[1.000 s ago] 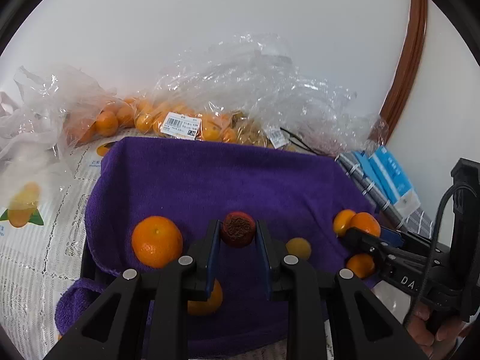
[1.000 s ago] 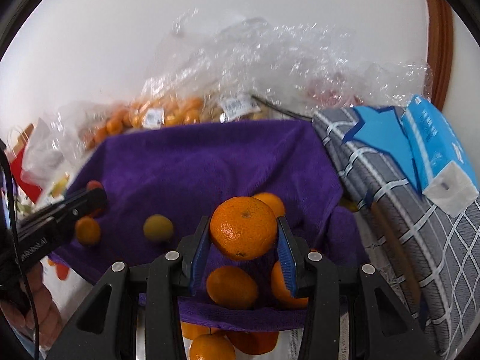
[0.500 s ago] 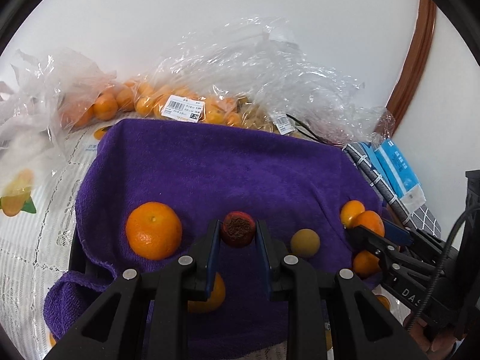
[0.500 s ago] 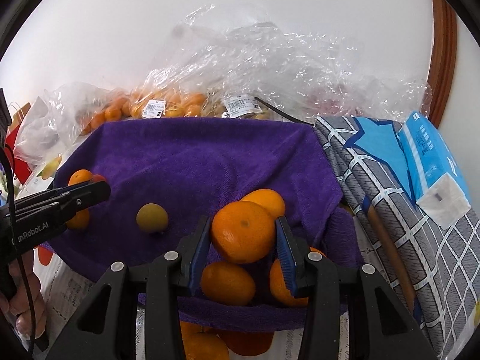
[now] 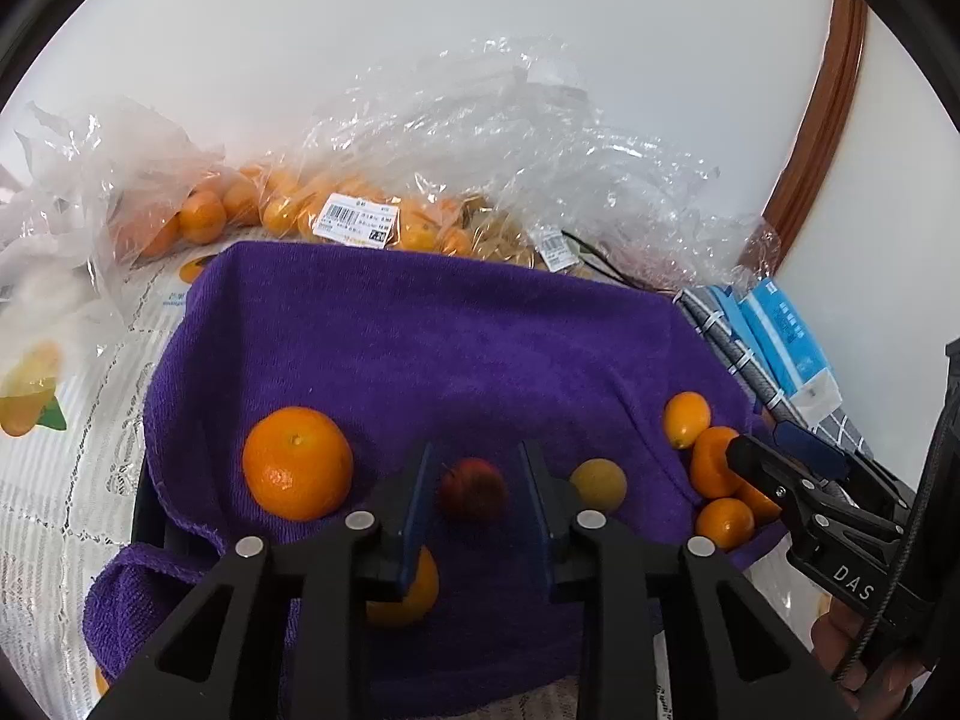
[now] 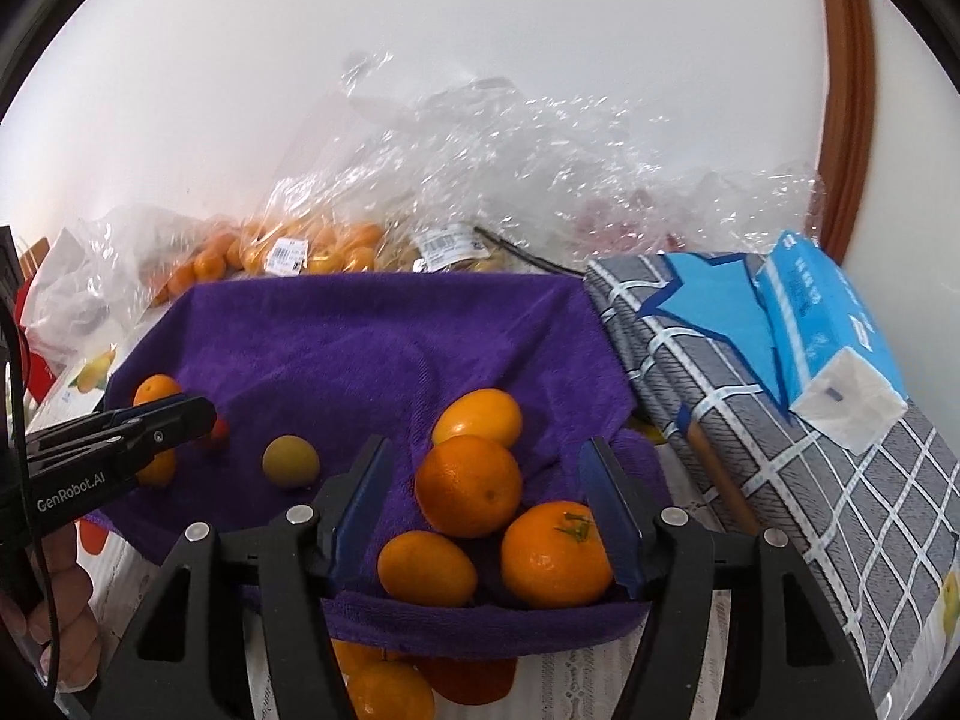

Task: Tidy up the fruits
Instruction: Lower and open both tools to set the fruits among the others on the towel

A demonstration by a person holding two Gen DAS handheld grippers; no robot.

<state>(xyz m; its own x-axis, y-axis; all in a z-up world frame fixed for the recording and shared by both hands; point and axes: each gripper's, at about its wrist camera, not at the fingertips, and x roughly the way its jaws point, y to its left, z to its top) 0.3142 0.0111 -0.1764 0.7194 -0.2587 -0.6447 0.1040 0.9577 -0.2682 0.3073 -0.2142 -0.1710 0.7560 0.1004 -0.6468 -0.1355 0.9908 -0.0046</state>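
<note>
Nearest in the left wrist view: left gripper (image 5: 472, 495), jaws just eased apart, a thin gap on either side of the small red fruit (image 5: 472, 489), which sits blurred between the blue pads on the purple towel (image 5: 420, 348). Partly hidden under the left finger, a small orange (image 5: 414, 594). To the left of the jaws, a large orange (image 5: 297, 463); just right of them, a yellow-green fruit (image 5: 598, 483).

Nearest in the right wrist view: right gripper (image 6: 489, 483), jaws just opened and now well apart, pads clear of the released orange (image 6: 469, 485). Resting on the towel's right side among a cluster: a stemmed orange (image 6: 555, 555) near right, an oval orange (image 6: 427, 567) near left, another oval orange (image 6: 478, 417) just behind. Below the towel's near edge, more oranges (image 6: 384, 684), partly hidden.

Right of the towel, a grey checked cloth (image 6: 810, 480) with a blue tissue pack (image 6: 831, 330) on it.

Farthest, against the white wall: clear plastic bags (image 5: 480, 150), with bagged oranges (image 5: 240, 210) at left behind the towel.
</note>
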